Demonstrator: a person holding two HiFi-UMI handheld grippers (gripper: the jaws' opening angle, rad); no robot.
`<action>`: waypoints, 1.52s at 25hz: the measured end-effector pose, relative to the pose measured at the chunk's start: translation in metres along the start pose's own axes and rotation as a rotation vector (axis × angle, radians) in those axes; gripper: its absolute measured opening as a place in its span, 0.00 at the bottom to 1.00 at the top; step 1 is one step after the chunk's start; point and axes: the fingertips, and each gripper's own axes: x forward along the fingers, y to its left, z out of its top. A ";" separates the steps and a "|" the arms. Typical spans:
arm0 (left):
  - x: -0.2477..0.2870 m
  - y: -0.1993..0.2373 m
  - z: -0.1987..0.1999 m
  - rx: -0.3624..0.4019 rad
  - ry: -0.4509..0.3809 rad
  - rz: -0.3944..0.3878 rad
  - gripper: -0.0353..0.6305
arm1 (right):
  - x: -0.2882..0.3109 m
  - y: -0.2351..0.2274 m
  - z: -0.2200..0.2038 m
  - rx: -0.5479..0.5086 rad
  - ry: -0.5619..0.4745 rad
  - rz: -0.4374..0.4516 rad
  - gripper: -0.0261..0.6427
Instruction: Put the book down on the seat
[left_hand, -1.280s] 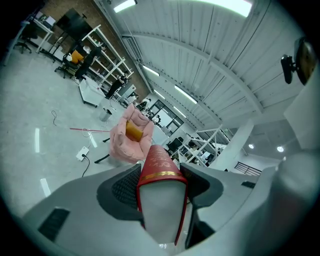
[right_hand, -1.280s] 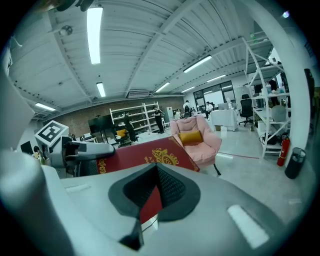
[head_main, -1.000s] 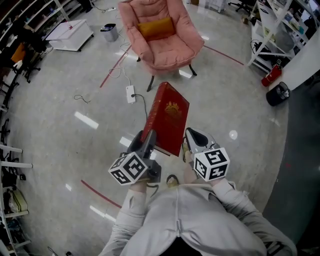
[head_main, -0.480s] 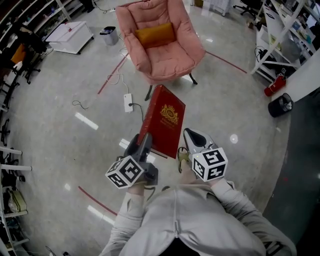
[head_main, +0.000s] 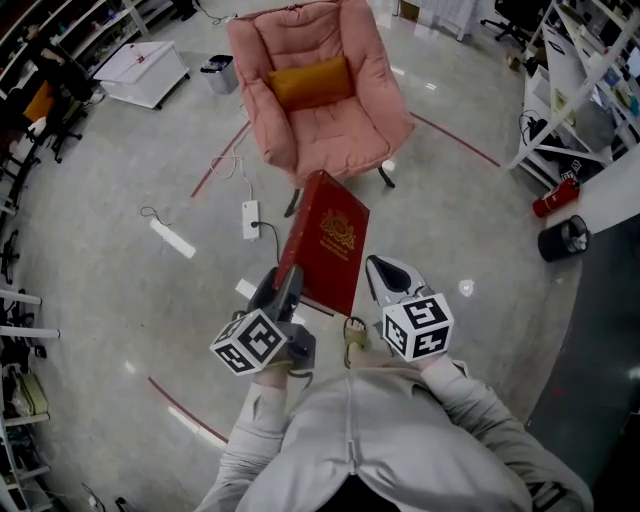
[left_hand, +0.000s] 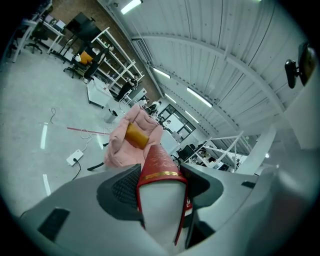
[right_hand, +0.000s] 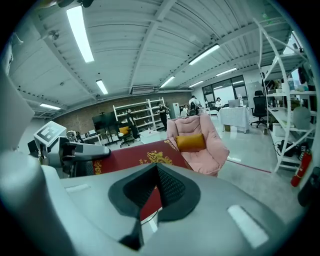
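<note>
A thick red book (head_main: 326, 238) with a gold crest stands tilted in the air in front of me, its top leaning toward the pink armchair (head_main: 322, 95). My left gripper (head_main: 290, 287) is shut on the book's lower left edge; in the left gripper view the book (left_hand: 159, 161) fills the gap between the jaws. My right gripper (head_main: 382, 277) hangs just right of the book's lower corner, tips together, gripping nothing. The right gripper view shows the book's cover (right_hand: 135, 159) off to the left. An orange cushion (head_main: 311, 80) lies against the chair's back; the seat is bare.
A white power strip (head_main: 250, 218) and its cable lie on the floor left of the chair's legs. A white box (head_main: 140, 70) and a small bin (head_main: 220, 72) stand at the back left. White shelving (head_main: 572, 95), a red fire extinguisher (head_main: 556, 197) and a black bin (head_main: 563, 238) stand at the right.
The armchair has come closer and sits lower in the head view. Both grippers and the book have kept the same hold and pose.
</note>
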 end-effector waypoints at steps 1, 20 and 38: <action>0.009 -0.003 0.002 -0.001 -0.003 0.004 0.42 | 0.004 -0.008 0.004 -0.001 0.001 0.004 0.04; 0.118 -0.018 0.031 -0.008 -0.032 0.030 0.42 | 0.061 -0.099 0.036 0.010 0.008 0.011 0.04; 0.233 0.022 0.076 -0.024 0.001 0.062 0.42 | 0.150 -0.164 0.061 0.034 0.042 -0.043 0.04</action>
